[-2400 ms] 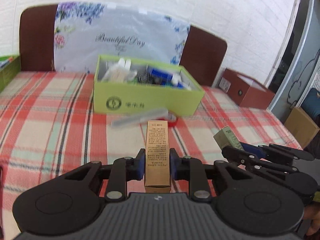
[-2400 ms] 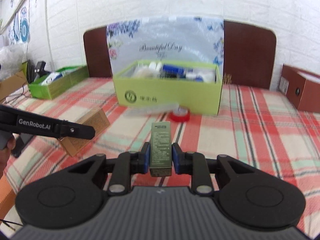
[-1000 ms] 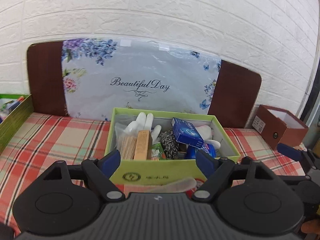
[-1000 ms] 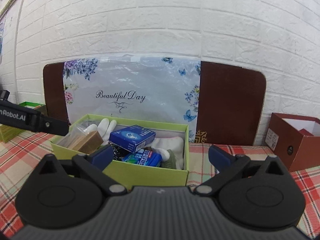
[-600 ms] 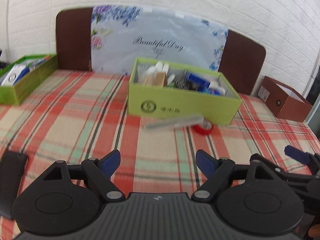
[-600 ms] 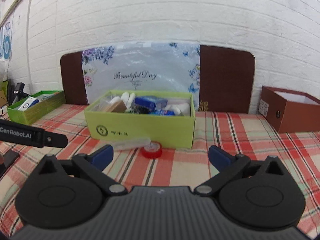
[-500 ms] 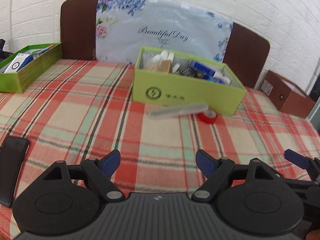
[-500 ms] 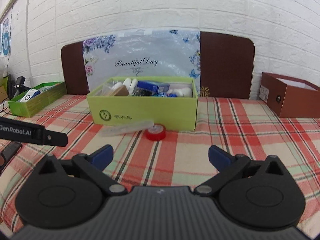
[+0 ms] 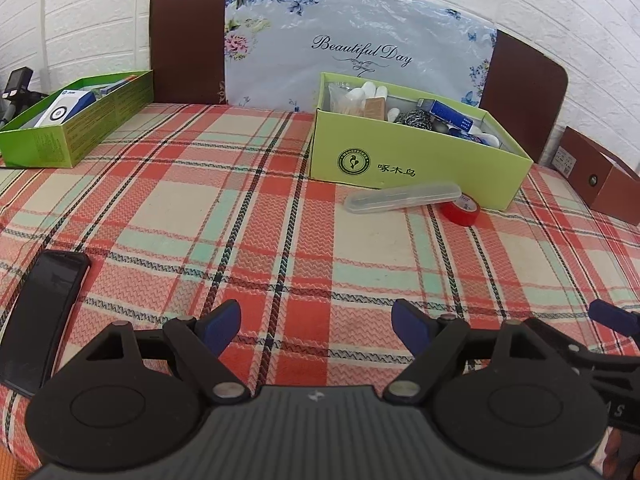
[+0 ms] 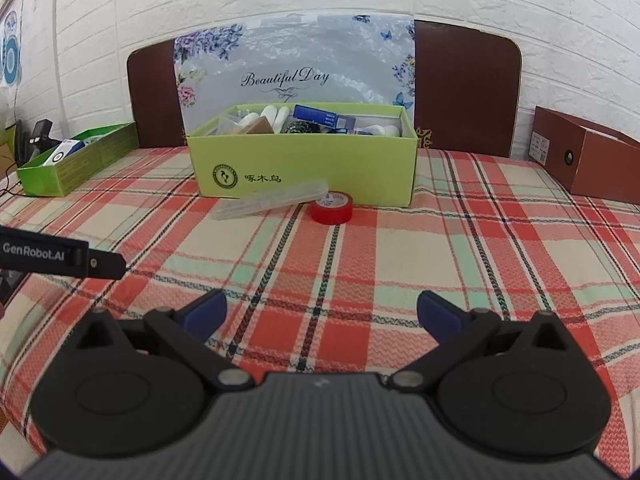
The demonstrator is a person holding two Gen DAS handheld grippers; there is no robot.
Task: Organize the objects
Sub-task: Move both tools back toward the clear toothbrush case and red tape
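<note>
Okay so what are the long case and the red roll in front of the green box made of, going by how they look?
The long case looks like frosted translucent plastic: the plaid cloth shows faintly through it. The red roll looks like glossy vinyl tape, with a pale printed label over its core. The green box seems matte printed cardboard, with crisp folded edges.

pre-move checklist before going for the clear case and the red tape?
1. Left gripper open, nothing between the fingers: ok.
2. Right gripper open, nothing held: ok.
3. Clear plastic case lies flat on the plaid cloth in front of the green box, nothing on top: ok.
4. Red tape roll lies flat beside the case's right end; whether they touch: cannot tell.
5. Room left in the green box: cannot tell, it looks fairly full.
6. Black phone lies left of the left gripper, off the straight path to the case: ok.
</note>
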